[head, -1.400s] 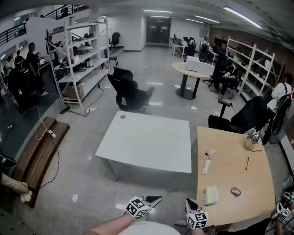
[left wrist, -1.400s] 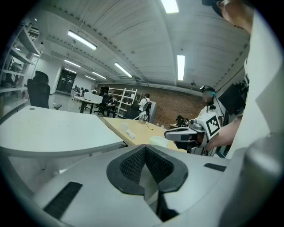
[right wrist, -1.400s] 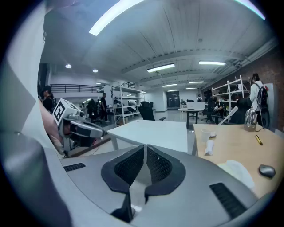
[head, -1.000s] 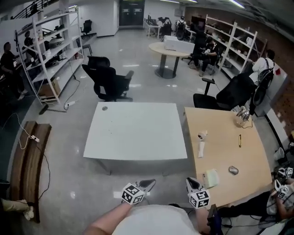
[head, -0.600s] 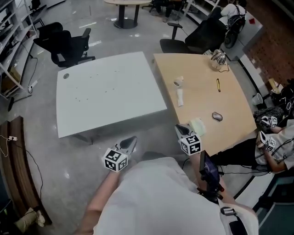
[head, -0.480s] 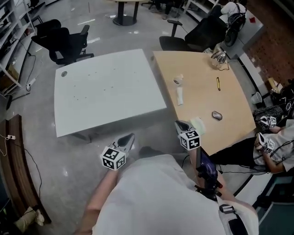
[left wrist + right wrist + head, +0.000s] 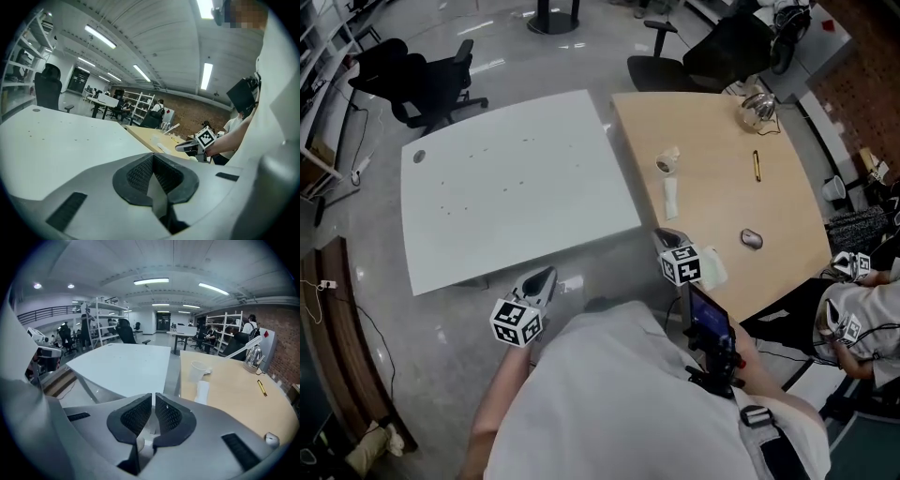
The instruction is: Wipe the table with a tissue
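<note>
Two tables stand side by side in the head view: a white table [image 7: 506, 178] and a wooden table [image 7: 722, 187]. On the wooden one lie a folded white tissue [image 7: 671, 197], a paper cup [image 7: 667, 161] and a pale tissue pack [image 7: 711, 267]. My left gripper [image 7: 546, 274] is shut and empty, held over the floor just off the white table's near edge. My right gripper [image 7: 661, 234] is shut and empty too, at the near corner of the wooden table, next to the pack. The right gripper view shows the cup [image 7: 197, 370] and the tissue [image 7: 202, 391] ahead of its jaws.
A mouse [image 7: 751, 239], a pen [image 7: 757, 165] and a glass kettle [image 7: 757, 108] also lie on the wooden table. Black office chairs [image 7: 412, 80] stand beyond the white table. A seated person [image 7: 862, 319] is at the right edge. A narrow gap separates the tables.
The head view has tilted steeply down and come closer to the two tables. Both grippers stay shut in front of the person's body, the right one now at the wooden table's corner.
</note>
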`<state>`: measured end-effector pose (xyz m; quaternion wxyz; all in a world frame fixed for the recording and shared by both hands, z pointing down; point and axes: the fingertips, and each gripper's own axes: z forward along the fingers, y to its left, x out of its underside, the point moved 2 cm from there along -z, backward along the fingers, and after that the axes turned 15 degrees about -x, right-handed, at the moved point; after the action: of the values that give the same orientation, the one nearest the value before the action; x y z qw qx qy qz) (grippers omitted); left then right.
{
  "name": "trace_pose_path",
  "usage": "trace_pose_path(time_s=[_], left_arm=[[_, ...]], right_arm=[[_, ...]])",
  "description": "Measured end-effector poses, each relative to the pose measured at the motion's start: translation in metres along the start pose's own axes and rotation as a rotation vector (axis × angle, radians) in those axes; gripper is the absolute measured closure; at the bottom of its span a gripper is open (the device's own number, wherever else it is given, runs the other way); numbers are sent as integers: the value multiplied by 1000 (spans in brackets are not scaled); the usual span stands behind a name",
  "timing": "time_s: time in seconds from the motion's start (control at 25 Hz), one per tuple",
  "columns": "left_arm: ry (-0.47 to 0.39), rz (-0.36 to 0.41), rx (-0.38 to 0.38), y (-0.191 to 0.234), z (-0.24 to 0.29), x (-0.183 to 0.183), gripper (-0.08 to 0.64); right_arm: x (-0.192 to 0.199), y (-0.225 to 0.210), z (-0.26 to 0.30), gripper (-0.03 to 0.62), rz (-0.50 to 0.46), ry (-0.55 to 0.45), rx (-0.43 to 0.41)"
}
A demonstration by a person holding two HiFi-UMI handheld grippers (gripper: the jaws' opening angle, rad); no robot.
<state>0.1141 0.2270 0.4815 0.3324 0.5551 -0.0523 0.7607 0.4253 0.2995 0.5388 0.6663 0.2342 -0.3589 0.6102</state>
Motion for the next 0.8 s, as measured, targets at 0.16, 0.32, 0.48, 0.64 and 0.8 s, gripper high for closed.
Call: trace_pose_path(time_s=[0.16, 0.32, 0.48, 0.64, 0.8], left_arm=[[20, 6, -15, 5, 20, -15, 555], [47, 18, -37, 12, 38, -25, 555], [71, 32, -69, 17, 55, -39, 555], [73, 27, -104, 22, 69, -51, 555], [85, 39, -118, 20, 84, -58, 555]], right_arm=[[-5, -27, 19, 561, 41, 17, 14], [-3, -77, 32, 560, 88, 78, 126], [-5, -116, 47, 557, 79, 114, 173], [-5, -141, 57, 495, 77, 166, 208], [8, -152, 69, 449, 127, 228, 191]])
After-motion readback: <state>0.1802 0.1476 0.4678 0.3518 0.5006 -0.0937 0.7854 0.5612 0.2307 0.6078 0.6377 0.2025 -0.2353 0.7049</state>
